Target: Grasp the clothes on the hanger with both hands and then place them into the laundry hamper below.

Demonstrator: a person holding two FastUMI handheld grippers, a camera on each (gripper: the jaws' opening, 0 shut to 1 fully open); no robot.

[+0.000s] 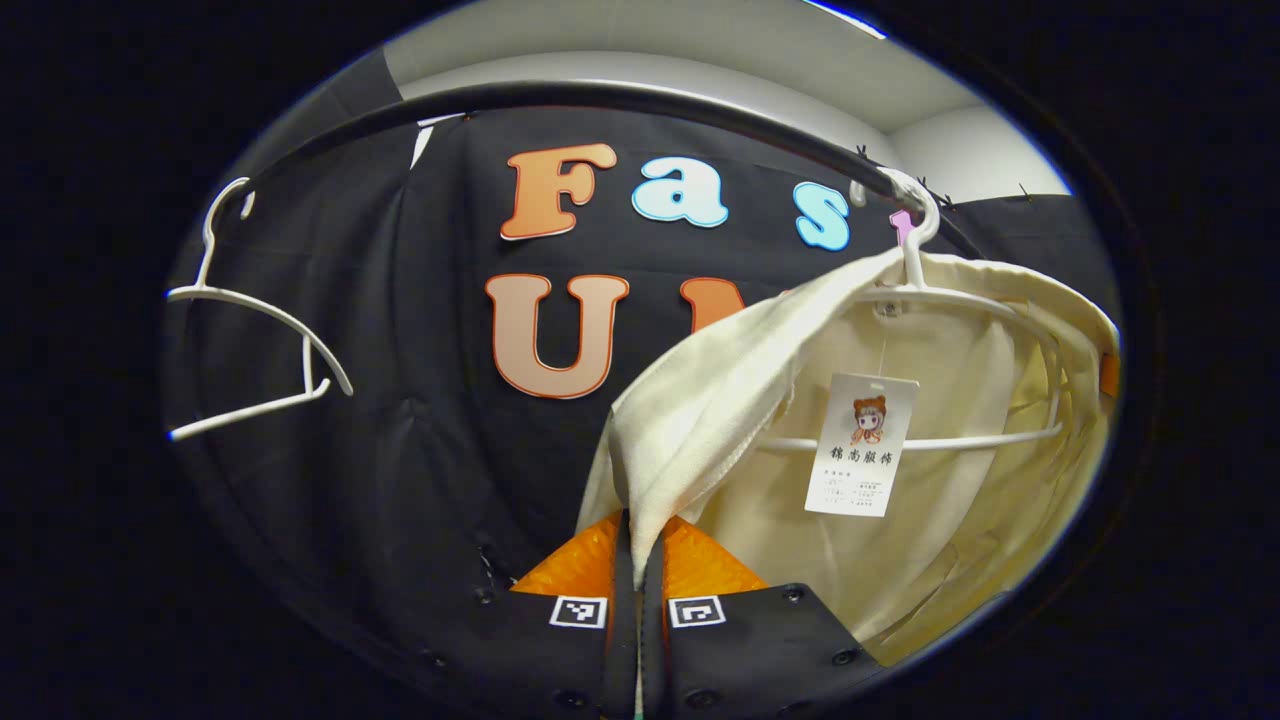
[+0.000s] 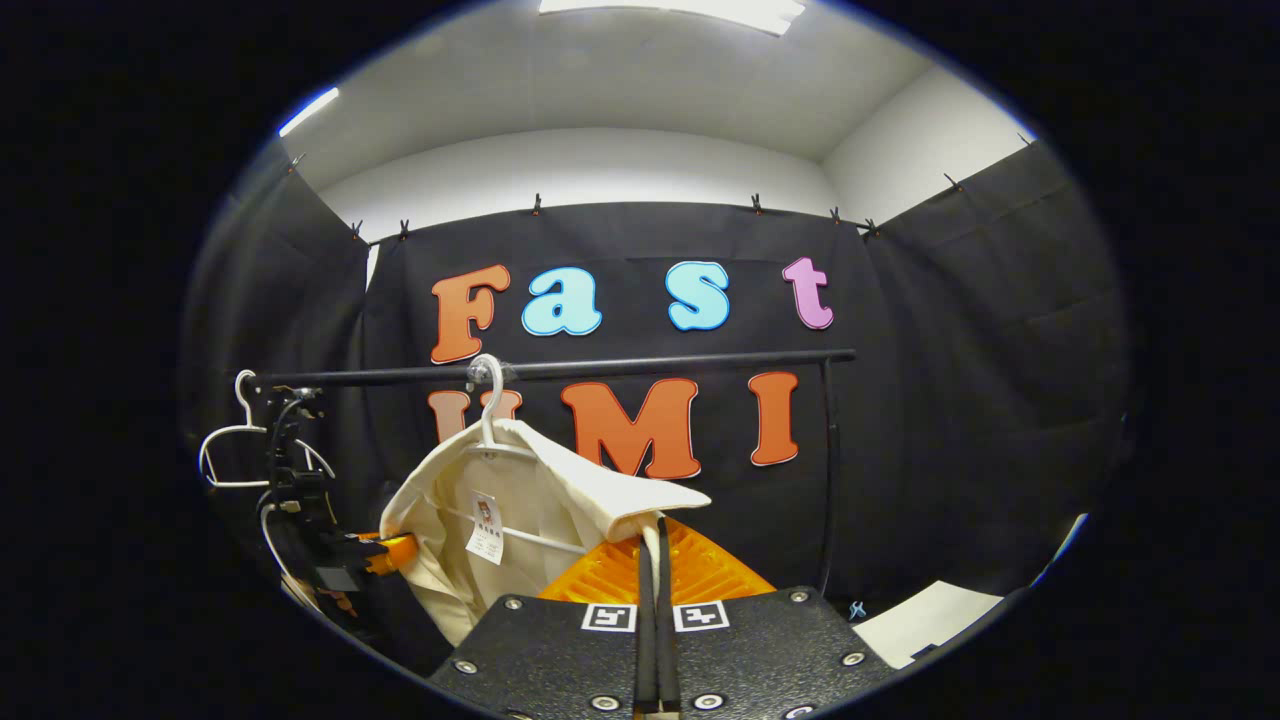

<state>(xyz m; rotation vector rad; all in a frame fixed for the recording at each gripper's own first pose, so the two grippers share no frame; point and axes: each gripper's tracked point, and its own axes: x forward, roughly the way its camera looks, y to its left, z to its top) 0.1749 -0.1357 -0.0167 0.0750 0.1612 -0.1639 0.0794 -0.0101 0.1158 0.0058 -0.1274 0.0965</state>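
A cream garment hangs on a white hanger from the black rail, with a paper tag dangling inside. My left gripper is shut on a pulled-out fold of its edge. In the right gripper view the same garment hangs from its hanger on the rail. My right gripper is shut on the garment's stretched right corner. The left gripper shows at the garment's left side.
An empty white hanger hangs at the rail's left end, and it appears again as the bare hanger in the right gripper view. The rail's upright post stands right of the garment. A pale floor patch lies low right.
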